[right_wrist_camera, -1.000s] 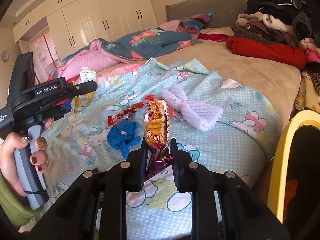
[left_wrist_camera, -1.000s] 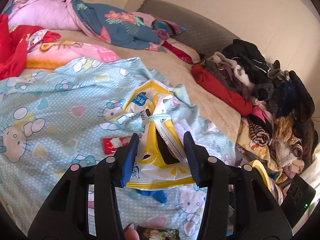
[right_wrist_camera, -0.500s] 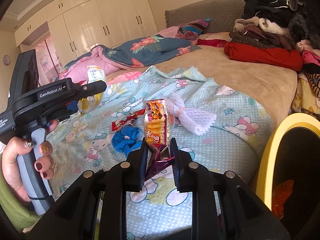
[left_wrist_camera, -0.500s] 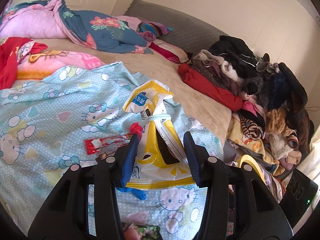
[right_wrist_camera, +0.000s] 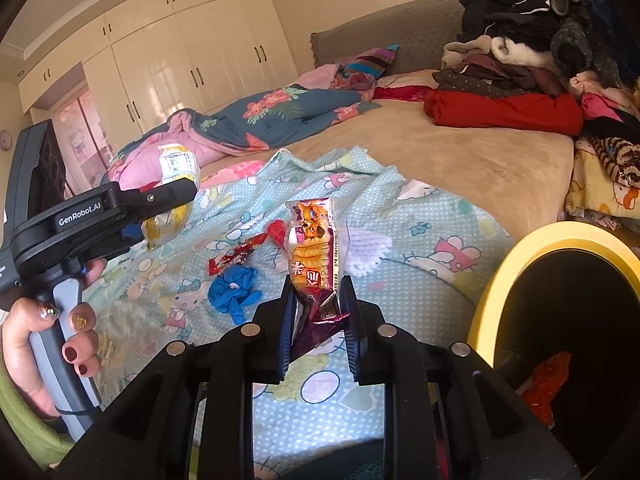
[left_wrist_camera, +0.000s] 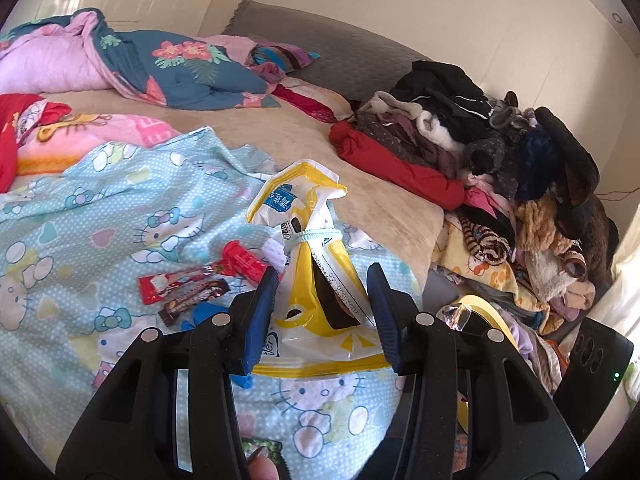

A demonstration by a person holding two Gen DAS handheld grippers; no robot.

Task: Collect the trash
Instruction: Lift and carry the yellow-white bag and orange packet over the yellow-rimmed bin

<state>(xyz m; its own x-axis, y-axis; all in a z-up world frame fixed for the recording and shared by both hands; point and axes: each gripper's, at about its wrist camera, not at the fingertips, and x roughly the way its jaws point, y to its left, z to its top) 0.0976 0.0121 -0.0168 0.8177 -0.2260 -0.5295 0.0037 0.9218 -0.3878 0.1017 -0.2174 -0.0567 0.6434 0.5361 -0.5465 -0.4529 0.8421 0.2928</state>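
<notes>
My left gripper (left_wrist_camera: 322, 284) is shut on a yellow and white snack bag (left_wrist_camera: 312, 264) tied with a pale band, held above the bed. It also shows in the right wrist view (right_wrist_camera: 170, 196). My right gripper (right_wrist_camera: 316, 292) is shut on an orange and purple snack packet (right_wrist_camera: 314, 248), held upright near the yellow-rimmed trash bin (right_wrist_camera: 516, 264), which holds a red wrapper (right_wrist_camera: 546, 384). On the Hello Kitty sheet (left_wrist_camera: 80, 208) lie red candy wrappers (left_wrist_camera: 180, 280), a red tube (left_wrist_camera: 244, 260), a blue glove (right_wrist_camera: 234, 290) and white foam netting (right_wrist_camera: 368, 248).
A pile of clothes (left_wrist_camera: 500, 152) covers the right side of the bed. Blankets (left_wrist_camera: 132, 60) and pillows lie at the far end. White wardrobes (right_wrist_camera: 180, 72) stand behind. A black device (left_wrist_camera: 592, 376) sits at the lower right by the bin's rim (left_wrist_camera: 484, 308).
Both grippers have drifted toward the bin while holding their bags. The bin fills more of the right wrist view, and the red wrappers have come into fuller sight.
</notes>
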